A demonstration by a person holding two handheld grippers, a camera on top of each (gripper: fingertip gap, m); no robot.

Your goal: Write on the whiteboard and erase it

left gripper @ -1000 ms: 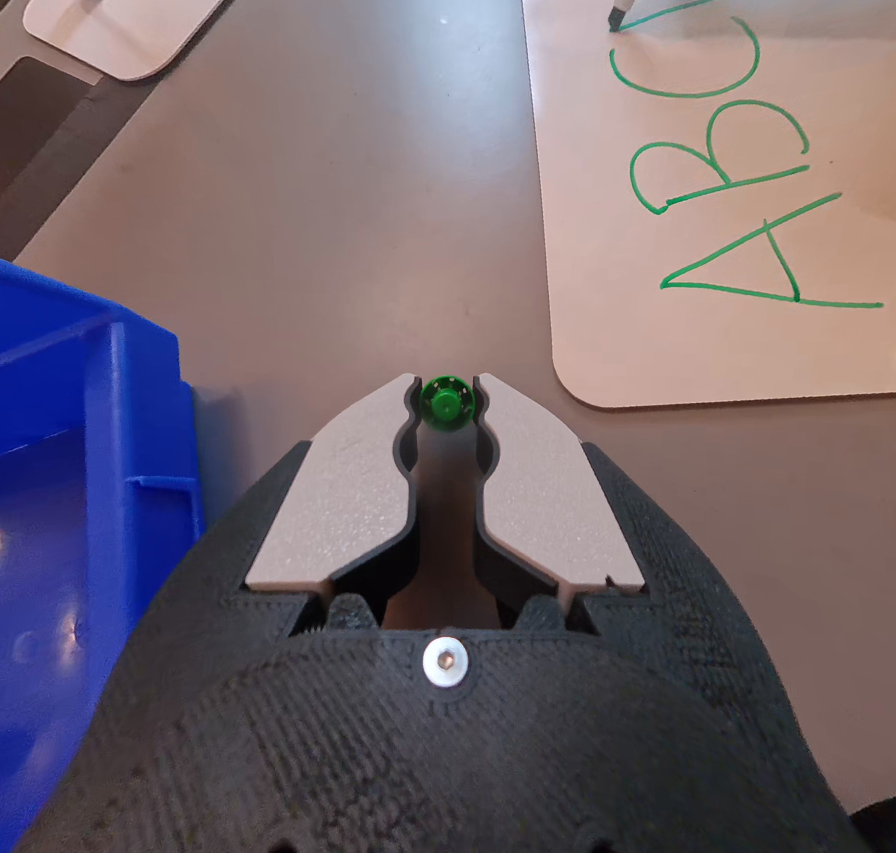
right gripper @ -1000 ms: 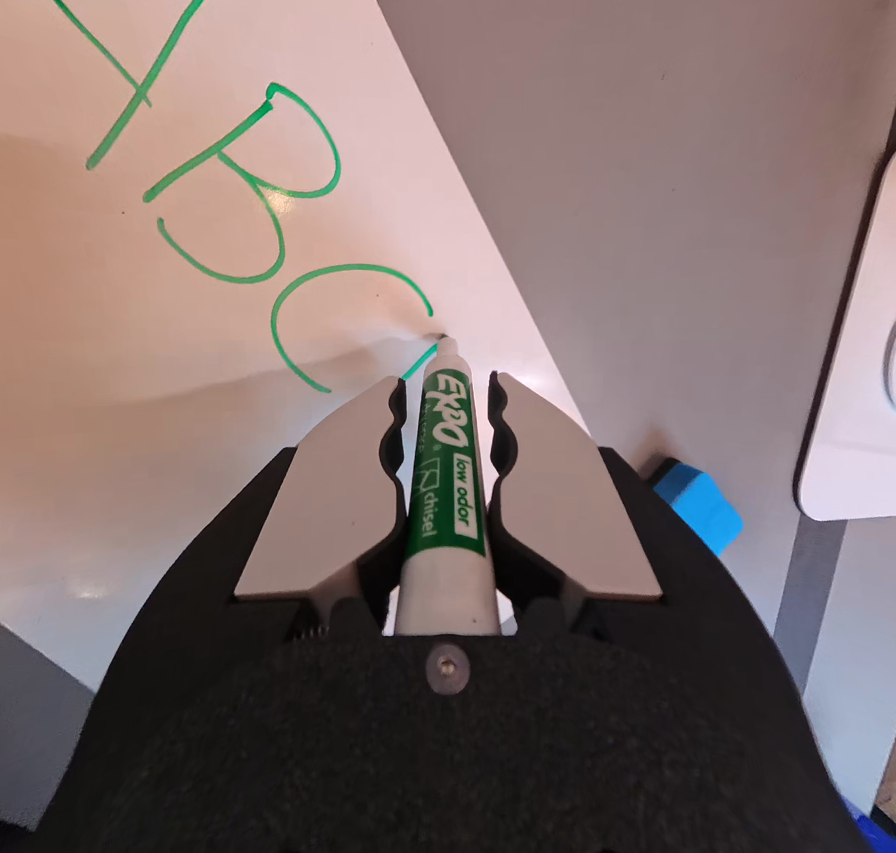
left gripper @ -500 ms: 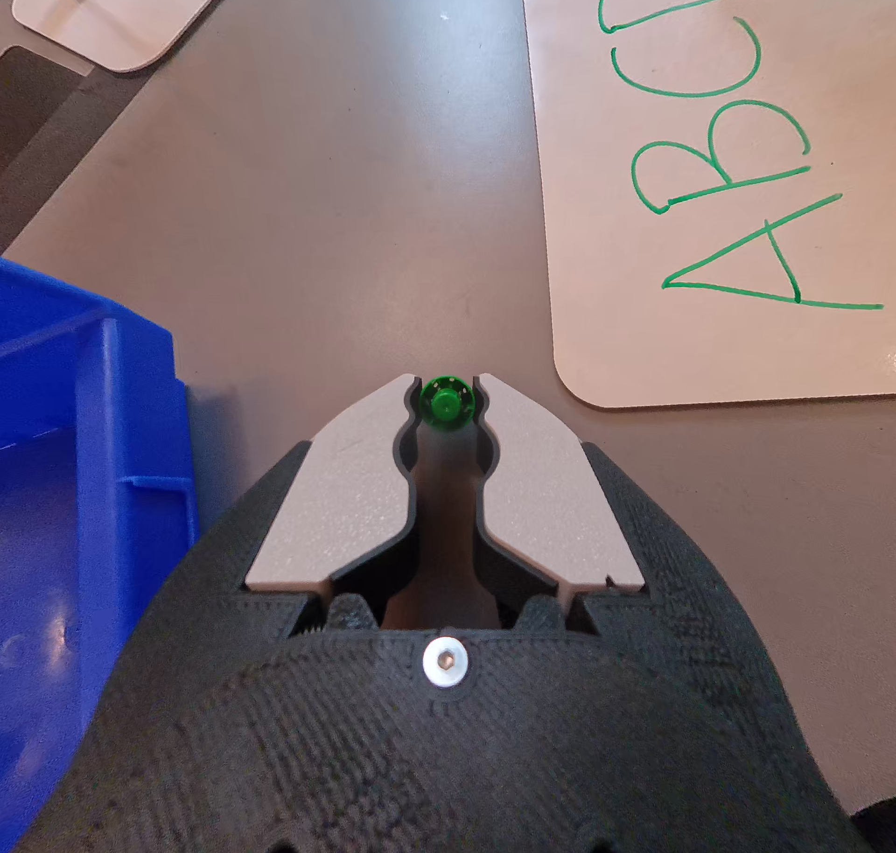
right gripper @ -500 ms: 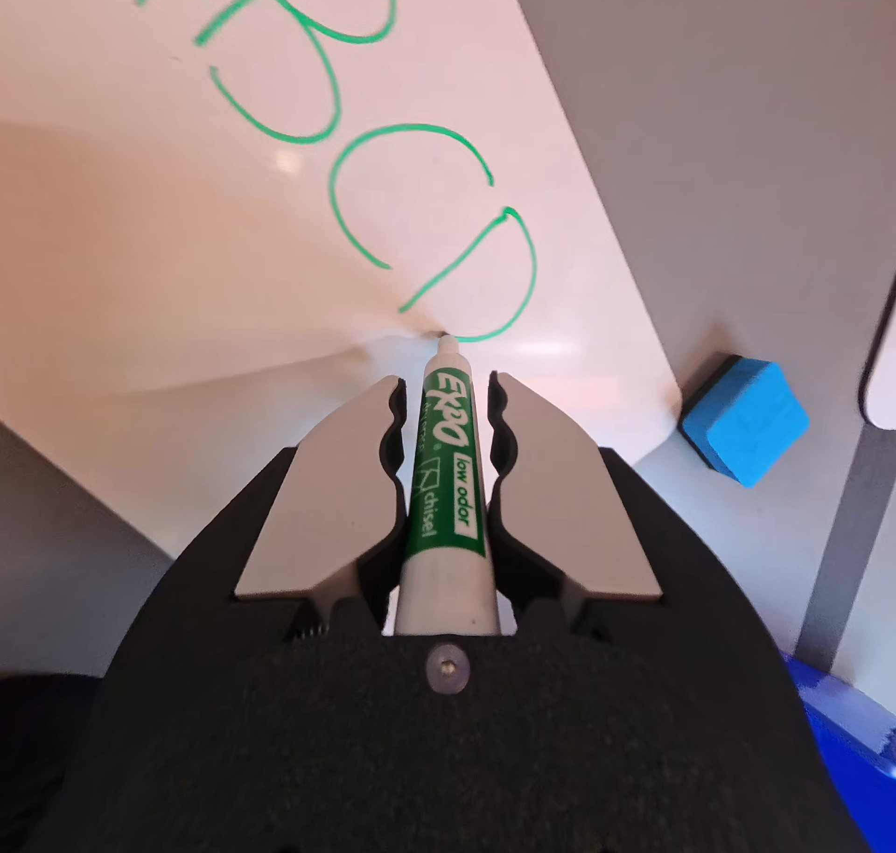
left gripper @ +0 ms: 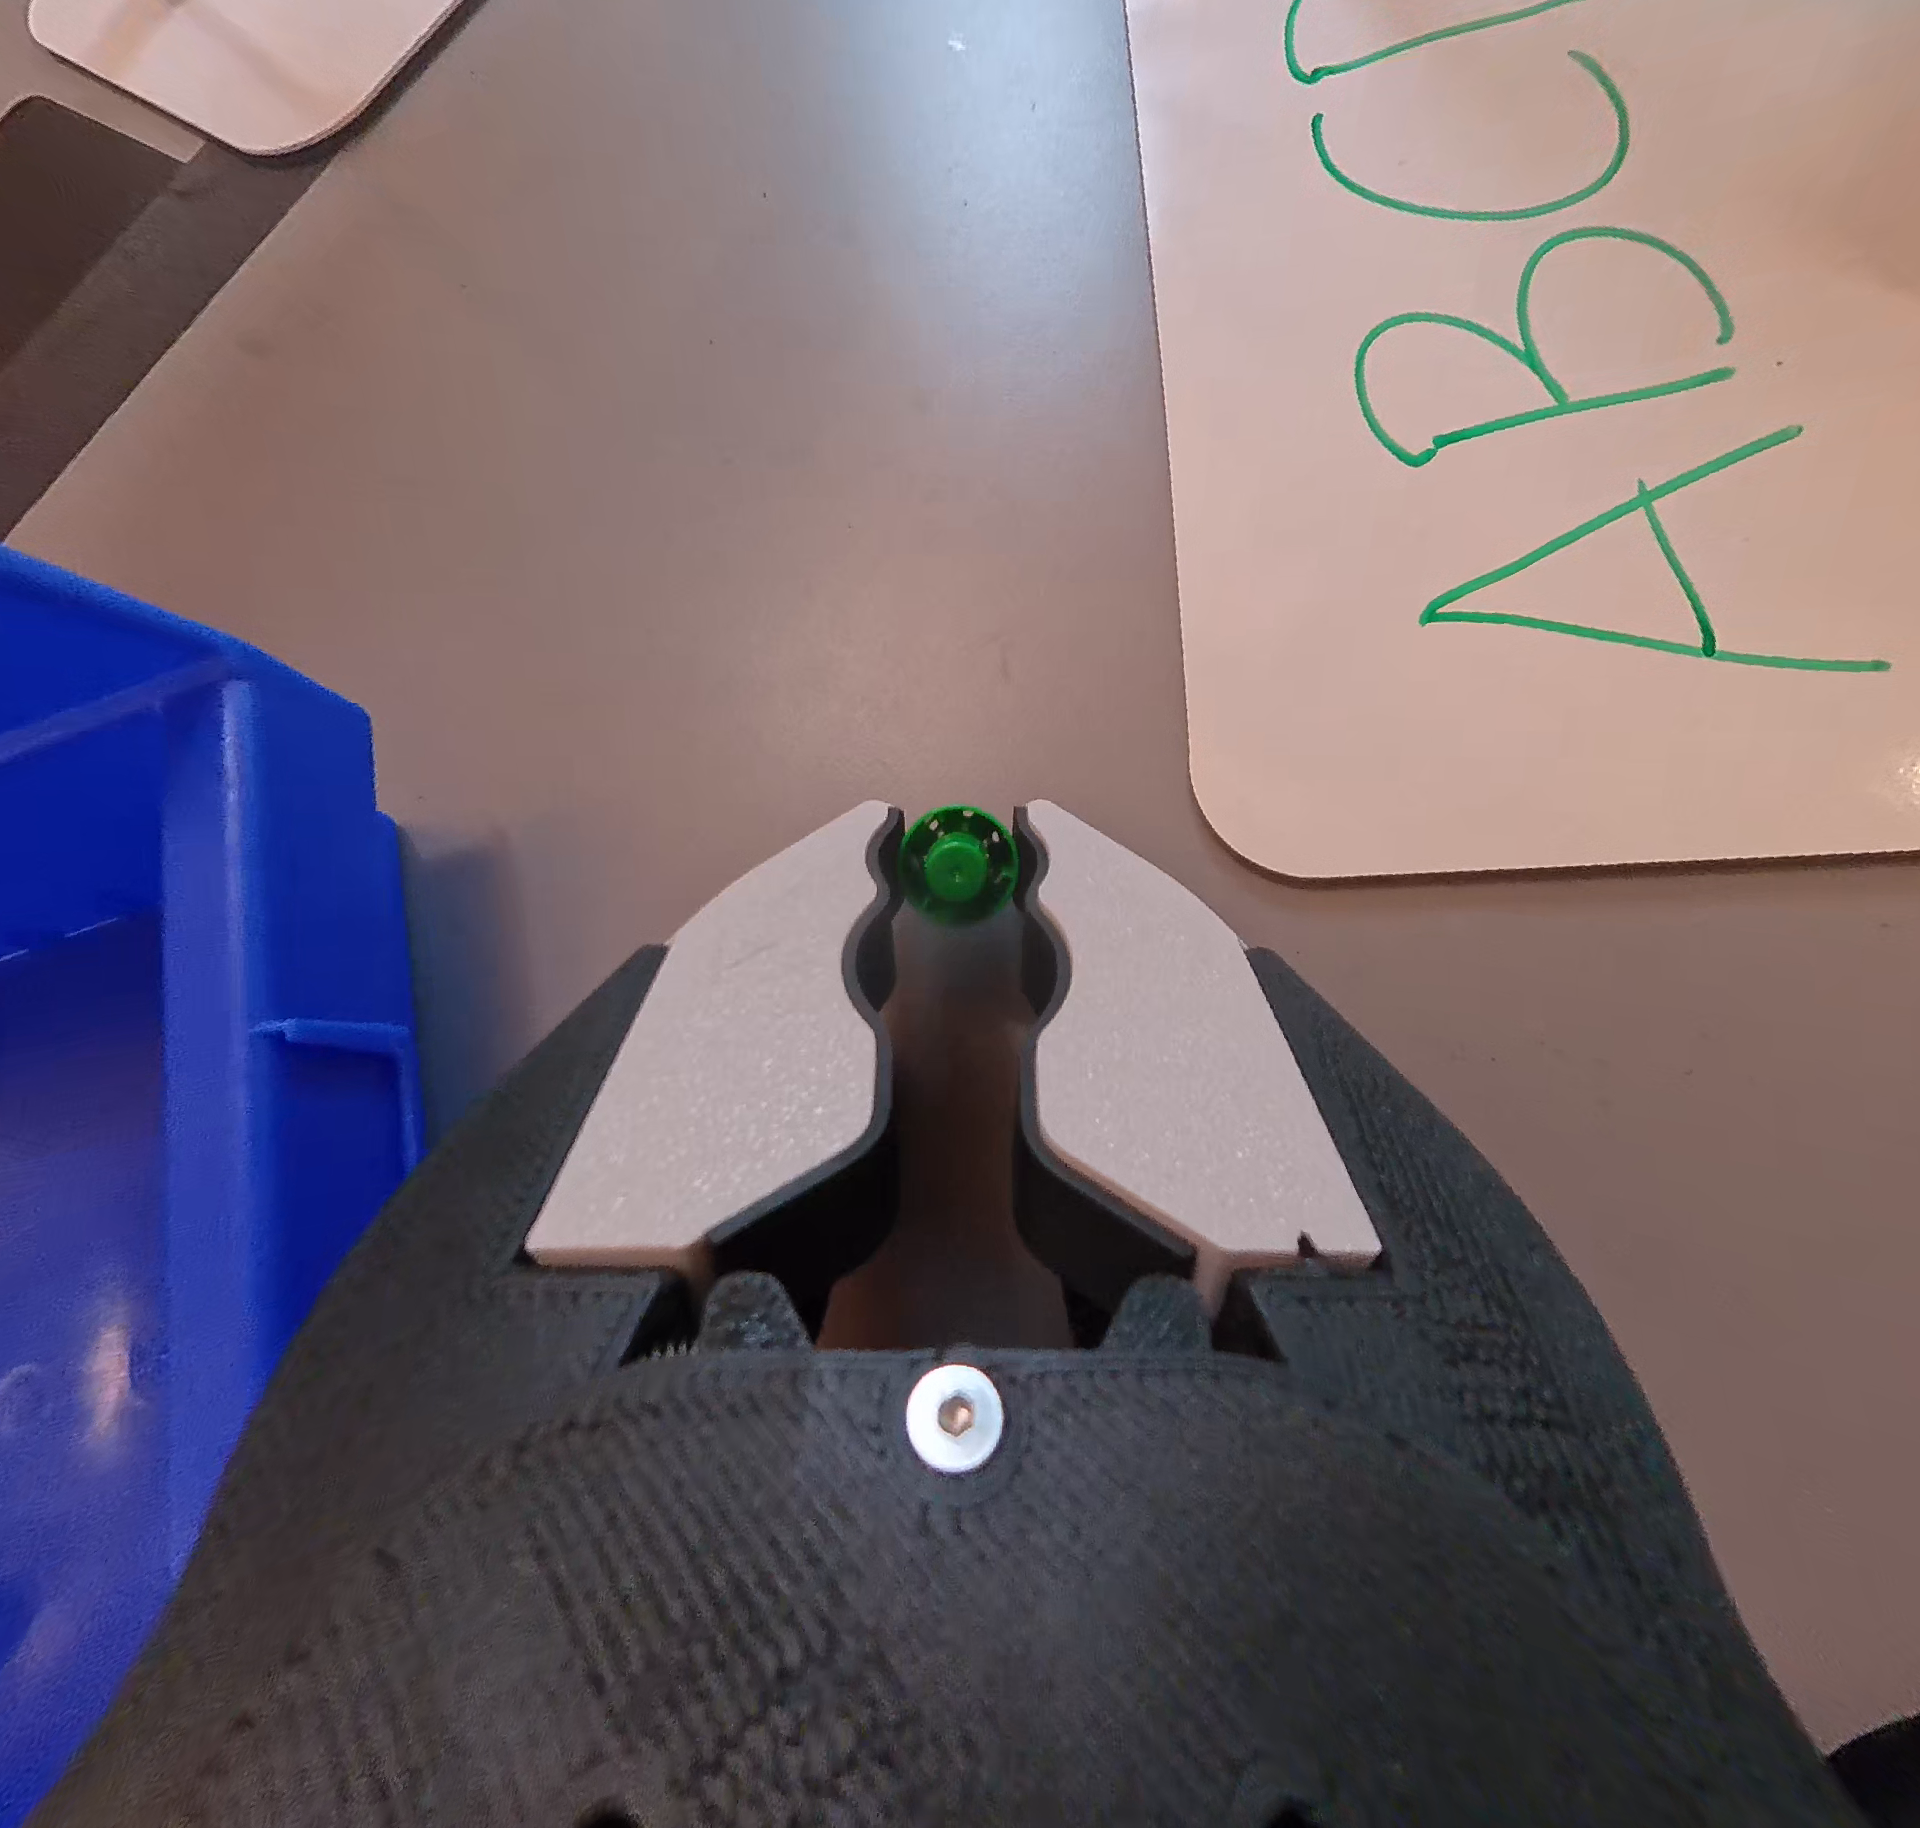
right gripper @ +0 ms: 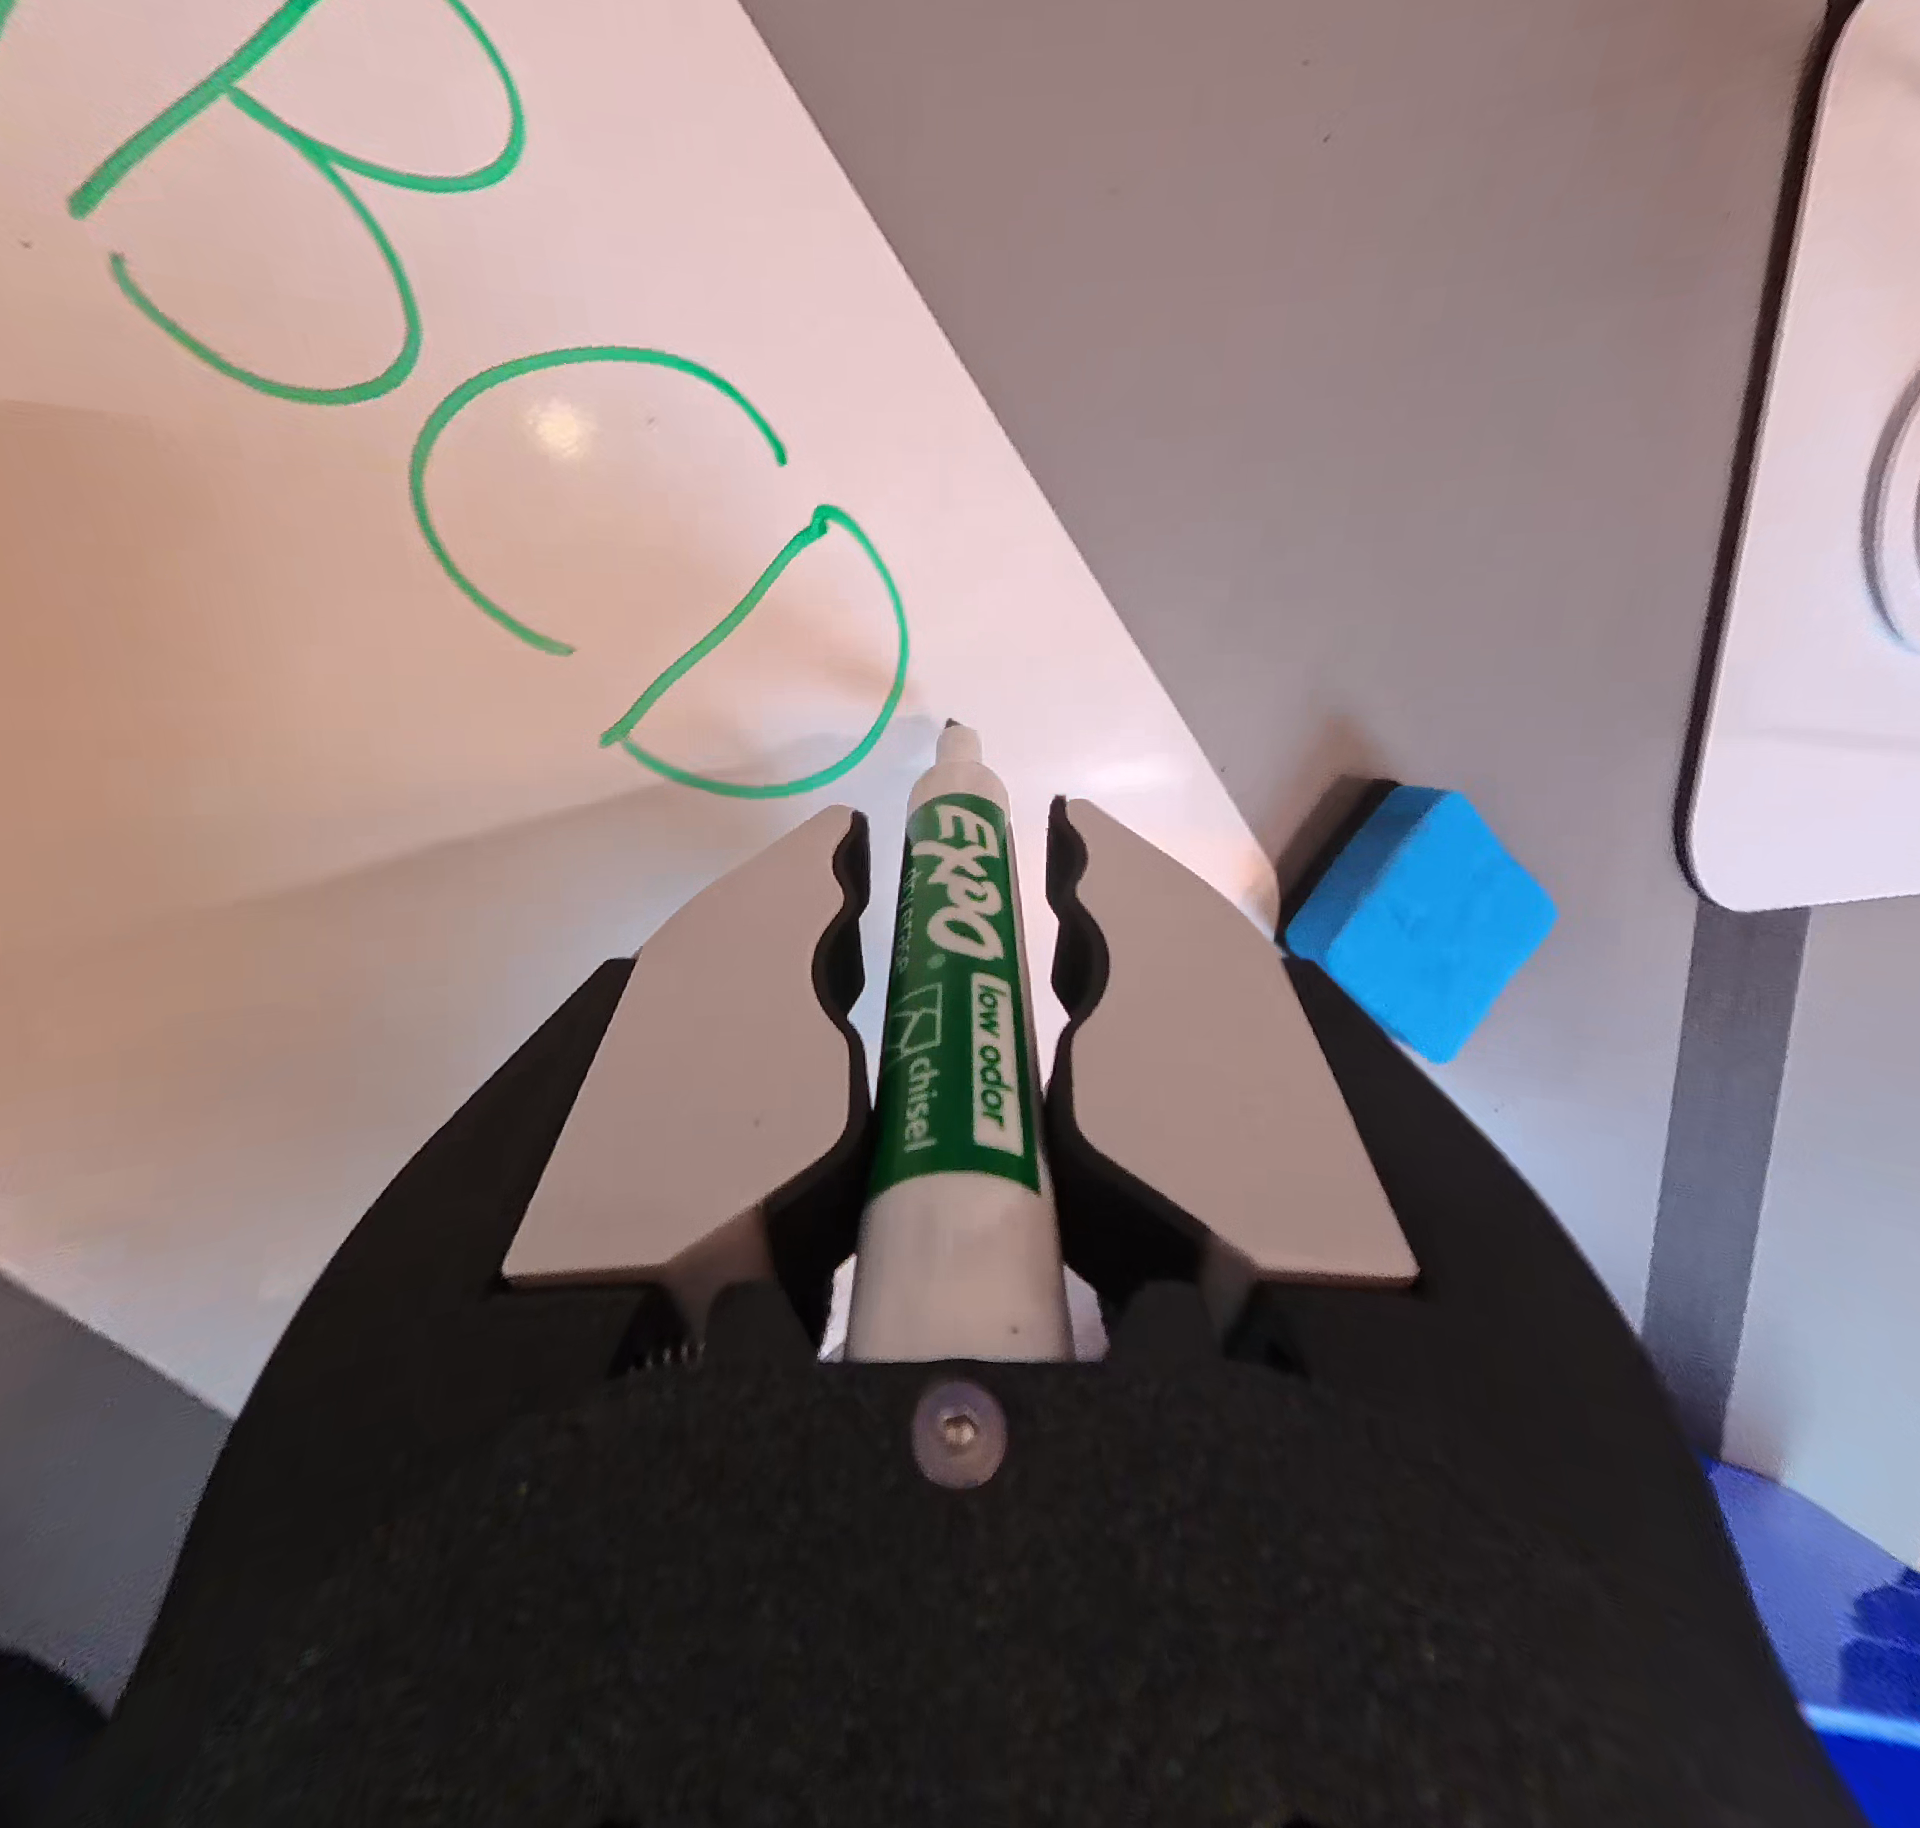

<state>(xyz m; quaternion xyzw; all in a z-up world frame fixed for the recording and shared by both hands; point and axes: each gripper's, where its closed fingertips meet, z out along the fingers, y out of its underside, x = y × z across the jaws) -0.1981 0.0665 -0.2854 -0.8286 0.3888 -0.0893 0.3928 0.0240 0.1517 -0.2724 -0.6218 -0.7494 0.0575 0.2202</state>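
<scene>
The whiteboard (left gripper: 1351, 573) lies flat on the grey table and bears several green handwritten letters. My right gripper (right gripper: 956, 828) is shut on the green marker (right gripper: 956, 1030), gripped along its barrel. The marker's tip (right gripper: 951, 736) points at the whiteboard (right gripper: 260, 895), just right of the last letter's closing stroke. I cannot tell whether it touches. My left gripper (left gripper: 954, 824) is shut on the green marker cap (left gripper: 954, 870) and sits over bare table left of the board's near corner. A blue eraser block (right gripper: 1418, 921) lies on the table beside the board's corner.
A blue plastic bin (left gripper: 177, 999) stands close on the left of my left gripper. A white rounded panel (left gripper: 260, 43) lies at the far left of the table, and another white panel (right gripper: 1818, 428) lies right of the eraser. Open grey table (left gripper: 727, 376) lies between bin and whiteboard.
My right gripper drew the curved stroke that closed the last letter, then drew back so the tip sits beside it. The marker has left the left wrist view. My left gripper has held still.
</scene>
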